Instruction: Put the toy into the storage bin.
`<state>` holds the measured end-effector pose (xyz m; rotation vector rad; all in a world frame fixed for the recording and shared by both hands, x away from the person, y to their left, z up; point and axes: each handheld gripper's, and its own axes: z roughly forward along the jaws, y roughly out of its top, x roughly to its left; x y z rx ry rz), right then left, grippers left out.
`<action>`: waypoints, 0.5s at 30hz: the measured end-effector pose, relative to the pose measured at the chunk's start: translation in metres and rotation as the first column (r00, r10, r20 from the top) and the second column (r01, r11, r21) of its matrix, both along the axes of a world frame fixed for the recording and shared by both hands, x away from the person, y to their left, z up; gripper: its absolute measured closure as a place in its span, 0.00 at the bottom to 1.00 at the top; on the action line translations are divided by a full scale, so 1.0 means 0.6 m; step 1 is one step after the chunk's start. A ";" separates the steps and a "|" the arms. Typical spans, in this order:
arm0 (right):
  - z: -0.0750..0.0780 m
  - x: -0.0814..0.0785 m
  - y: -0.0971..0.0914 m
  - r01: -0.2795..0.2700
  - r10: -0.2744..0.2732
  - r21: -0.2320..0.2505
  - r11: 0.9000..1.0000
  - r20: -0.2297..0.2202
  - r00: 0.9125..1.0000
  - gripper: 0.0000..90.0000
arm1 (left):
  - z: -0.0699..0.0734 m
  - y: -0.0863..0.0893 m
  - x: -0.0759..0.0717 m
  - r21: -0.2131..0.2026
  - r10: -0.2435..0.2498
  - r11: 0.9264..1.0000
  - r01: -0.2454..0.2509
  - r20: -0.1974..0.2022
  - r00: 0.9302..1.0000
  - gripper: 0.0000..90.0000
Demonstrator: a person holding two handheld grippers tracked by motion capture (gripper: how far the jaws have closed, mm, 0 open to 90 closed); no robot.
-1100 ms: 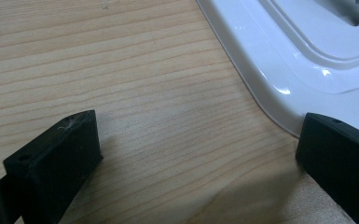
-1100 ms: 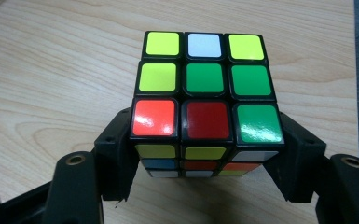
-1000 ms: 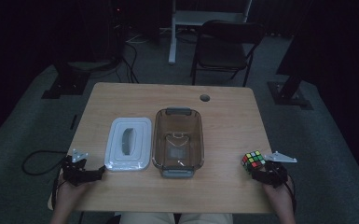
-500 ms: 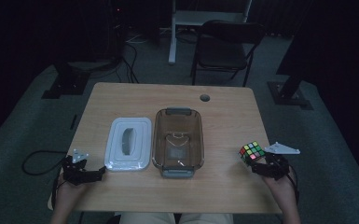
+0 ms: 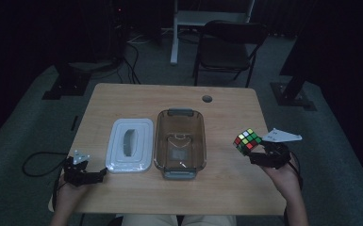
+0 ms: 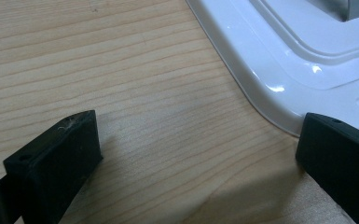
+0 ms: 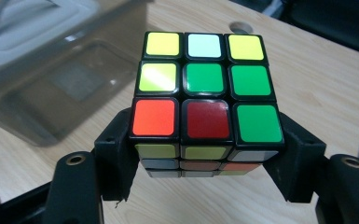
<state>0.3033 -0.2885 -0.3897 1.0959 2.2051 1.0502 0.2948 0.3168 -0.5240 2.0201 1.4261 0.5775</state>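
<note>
multicoloured and black-edged, the puzzle cube (image 5: 247,141) sits clamped between the two jaws of the right tool (image 5: 260,155), held off the wooden tabletop (image 5: 226,193) near its right edge. in the right gripper view the cube (image 7: 205,98) shows yellow, white, green, orange and red squares on its upper face, with a black jaw pressed against each side low down, and the tabletop lies below it. to the cube's left, well apart, stands a clear brownish container (image 5: 179,143), open, with nothing loose to be seen in it. just beside that, further left, a white lid (image 5: 130,145) lies flat on the tabletop. the left tool (image 5: 86,176) rests near the lid's near corner with its jaws spread apart and nothing between them; in the left gripper view the lid's rounded edge (image 6: 279,60) lies close to one jaw.
</note>
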 end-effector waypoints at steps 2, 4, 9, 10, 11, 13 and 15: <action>0.008 0.002 0.009 -0.026 0.026 -0.002 1.000 0.003 1.000 0.37 | 0.000 0.000 0.000 0.000 -0.002 1.000 0.002 0.000 1.000 0.01; 0.017 0.004 0.018 -0.052 0.052 0.001 0.999 0.012 0.999 0.37 | 0.000 0.000 0.001 0.000 -0.002 1.000 0.002 0.000 1.000 0.01; 0.042 0.009 0.040 -0.113 0.113 0.007 0.994 0.022 0.993 0.37 | 0.000 0.000 0.001 0.000 -0.002 1.000 0.002 0.000 1.000 0.01; 0.048 0.010 0.044 -0.127 0.127 0.004 0.992 0.027 0.992 0.37 | 0.000 0.000 0.001 -0.001 -0.002 1.000 0.002 0.000 1.000 0.01; 0.054 0.010 0.049 -0.142 0.141 0.008 0.990 0.034 0.989 0.37 | 0.000 0.000 0.001 0.000 -0.002 1.000 0.002 0.000 1.000 0.01; 0.065 0.011 0.058 -0.166 0.166 0.010 0.986 0.045 0.985 0.37 | 0.000 0.000 0.001 0.000 -0.003 1.000 0.003 -0.001 1.000 0.01; 0.077 0.011 0.068 -0.190 0.189 0.013 0.982 0.054 0.981 0.37 | 0.000 0.000 0.000 0.000 -0.003 1.000 0.003 -0.001 1.000 0.01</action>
